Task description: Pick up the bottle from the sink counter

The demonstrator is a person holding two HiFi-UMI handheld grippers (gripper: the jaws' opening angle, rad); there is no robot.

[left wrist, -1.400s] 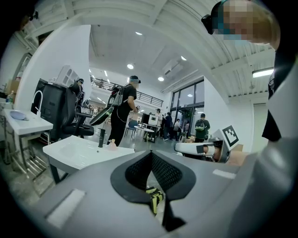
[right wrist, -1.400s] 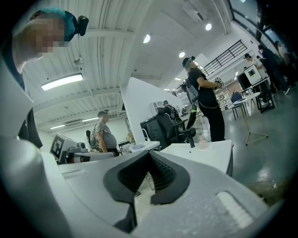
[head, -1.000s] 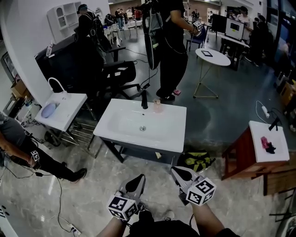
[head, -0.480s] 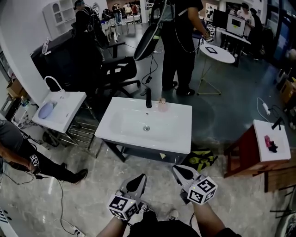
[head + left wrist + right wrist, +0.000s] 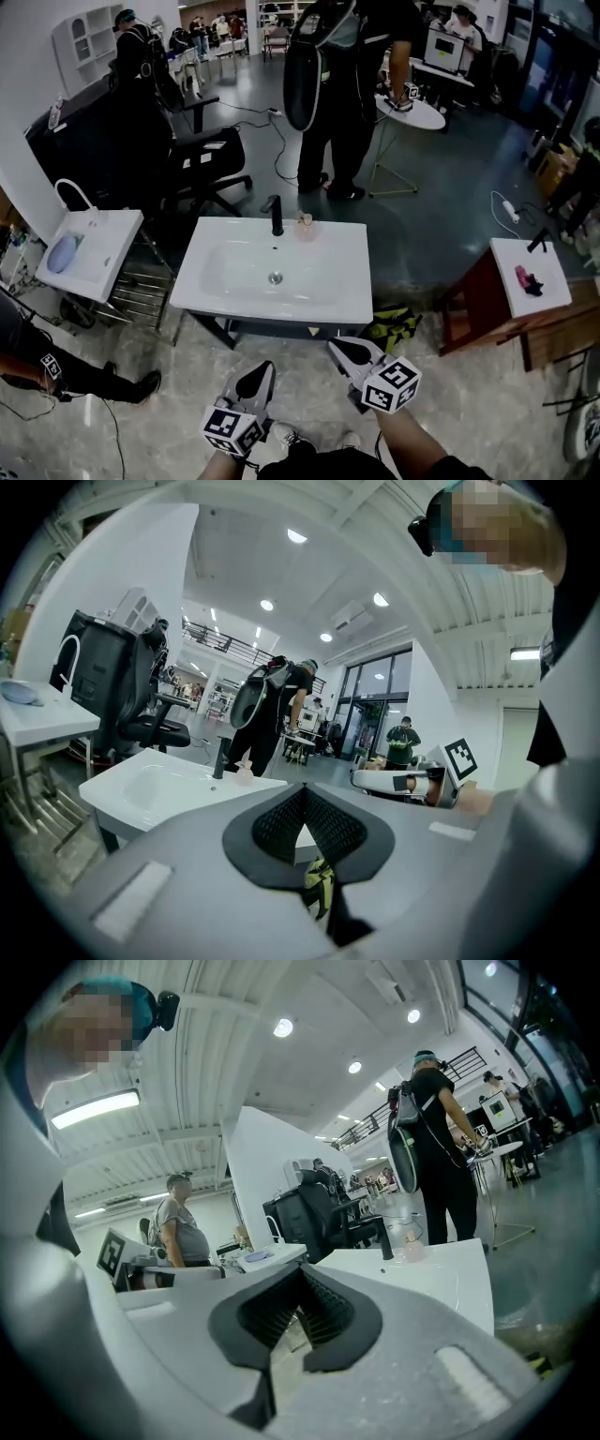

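Observation:
A small pale pink bottle (image 5: 305, 226) stands at the back rim of the white sink counter (image 5: 337, 291), just right of the black faucet (image 5: 277, 216). Both grippers hang low in the head view, well short of the counter's front edge. My left gripper (image 5: 260, 372) is shut with nothing in it, and so is my right gripper (image 5: 339, 347). In the left gripper view the jaws (image 5: 303, 794) meet, with the bottle (image 5: 244, 771) far off on the counter (image 5: 122, 803). The right gripper (image 5: 302, 1279) view shows the bottle (image 5: 410, 1241) beside the faucet (image 5: 384, 1239).
A person (image 5: 352, 84) stands right behind the counter. At the left are a second small sink (image 5: 112, 253), a wire rack, and a crouching person (image 5: 28, 356). A black office chair (image 5: 202, 164) stands back left. A yellow-green bag (image 5: 394, 326) and a white-topped cabinet (image 5: 553, 291) are to the right.
The sink counter has slid a little lower and to the left in the head view, and the standing person behind it has shifted. Both grippers stay shut and low in the view.

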